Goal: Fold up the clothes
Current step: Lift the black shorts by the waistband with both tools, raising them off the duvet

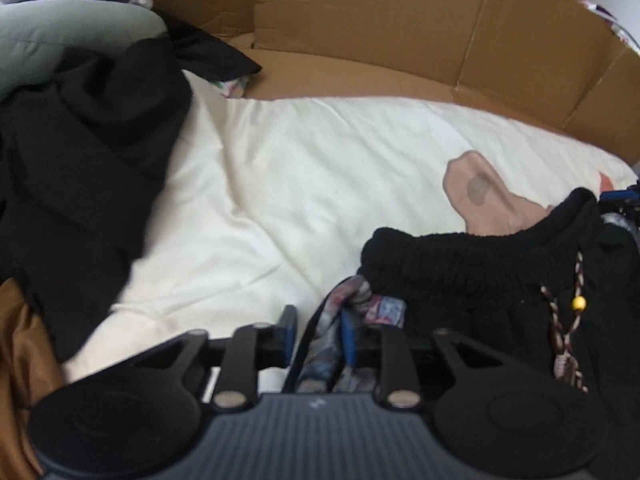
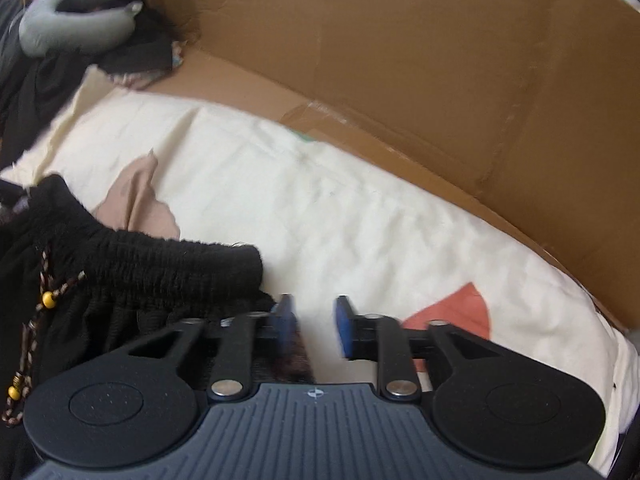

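A black garment (image 1: 460,264) with a gathered elastic waistband and a braided drawstring carrying yellow beads (image 1: 578,302) lies on the white sheet (image 1: 300,184). A patterned grey, pink and blue part of it (image 1: 360,300) runs between the jaws of my left gripper (image 1: 319,330), which stand apart and do not pinch it. In the right wrist view the same waistband (image 2: 160,268) ends just left of my right gripper (image 2: 315,324). That gripper is open, with a dark strip of cloth low in the gap by its left finger (image 2: 285,320).
Brown cardboard walls (image 1: 360,20) (image 2: 400,80) close off the far side of the sheet. A heap of black clothes (image 1: 80,140) and a grey neck pillow (image 1: 60,36) (image 2: 72,12) lie at the left. Brown cloth (image 1: 16,360) shows at the lower left.
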Available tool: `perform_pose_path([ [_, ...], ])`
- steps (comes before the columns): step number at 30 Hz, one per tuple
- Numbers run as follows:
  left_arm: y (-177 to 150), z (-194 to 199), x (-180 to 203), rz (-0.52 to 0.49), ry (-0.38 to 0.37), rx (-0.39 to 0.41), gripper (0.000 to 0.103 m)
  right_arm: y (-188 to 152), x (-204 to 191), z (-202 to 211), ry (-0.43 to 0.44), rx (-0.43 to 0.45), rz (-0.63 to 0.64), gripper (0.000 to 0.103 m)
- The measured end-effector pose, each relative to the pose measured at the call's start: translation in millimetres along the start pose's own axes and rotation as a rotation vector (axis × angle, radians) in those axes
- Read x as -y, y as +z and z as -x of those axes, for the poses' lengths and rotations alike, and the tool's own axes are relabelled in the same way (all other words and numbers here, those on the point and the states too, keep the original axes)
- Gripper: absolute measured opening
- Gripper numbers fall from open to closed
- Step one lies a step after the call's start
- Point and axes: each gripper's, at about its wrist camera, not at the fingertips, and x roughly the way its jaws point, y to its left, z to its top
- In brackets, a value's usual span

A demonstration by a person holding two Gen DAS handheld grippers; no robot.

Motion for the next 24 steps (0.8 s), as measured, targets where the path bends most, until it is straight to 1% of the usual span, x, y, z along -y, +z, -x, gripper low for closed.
perform_pose_path([
  [3, 1, 14, -10, 0.021, -0.027, 0.030, 0.031, 1, 3, 12, 0.034, 0.025, 0.004, 0.039],
  [4, 3, 17, -13, 0.026, -0.032, 0.040, 0.032, 3, 3, 16, 0.046, 0.030, 0.002, 0.040],
  [5, 5, 19, -14, 0.028, -0.029, 0.046, 0.035, 4, 2, 17, 0.059, 0.034, 0.000, 0.042],
  [6, 8, 19, -15, 0.030, -0.029, 0.049, 0.035, 6, 2, 19, 0.071, 0.038, -0.002, 0.046],
  [7, 11, 17, -15, 0.030, -0.038, 0.046, 0.035, 7, 1, 19, 0.086, 0.034, 0.002, 0.046],
  [10, 20, 9, -10, 0.025, -0.065, 0.034, 0.035, 10, -9, 12, 0.119, -0.001, 0.048, 0.047],
  [12, 23, 1, -5, 0.012, -0.084, 0.014, 0.036, 9, -16, 3, 0.149, -0.043, 0.078, 0.048],
  [13, 24, -4, -2, 0.005, -0.096, 0.001, 0.037, 8, -19, -2, 0.151, -0.060, 0.087, 0.049],
  [14, 25, -8, 0, -0.003, -0.104, -0.009, 0.037, 7, -22, -6, 0.154, -0.077, 0.096, 0.054],
  [15, 24, -12, 3, -0.015, -0.105, -0.017, 0.037, 6, -25, -9, 0.144, -0.081, 0.104, 0.054],
  [17, 21, -20, 8, -0.038, -0.105, -0.032, 0.044, 5, -25, -16, 0.135, -0.090, 0.101, 0.055],
  [19, 19, -27, 10, -0.045, -0.107, -0.050, 0.045, 5, -26, -22, 0.129, -0.099, 0.096, 0.058],
  [22, 15, -33, 10, -0.032, -0.114, -0.058, 0.046, 4, -26, -28, 0.129, -0.117, 0.098, 0.063],
  [24, 13, -34, 16, -0.068, -0.115, -0.066, 0.046, 5, -25, -31, 0.132, -0.130, 0.103, 0.068],
])
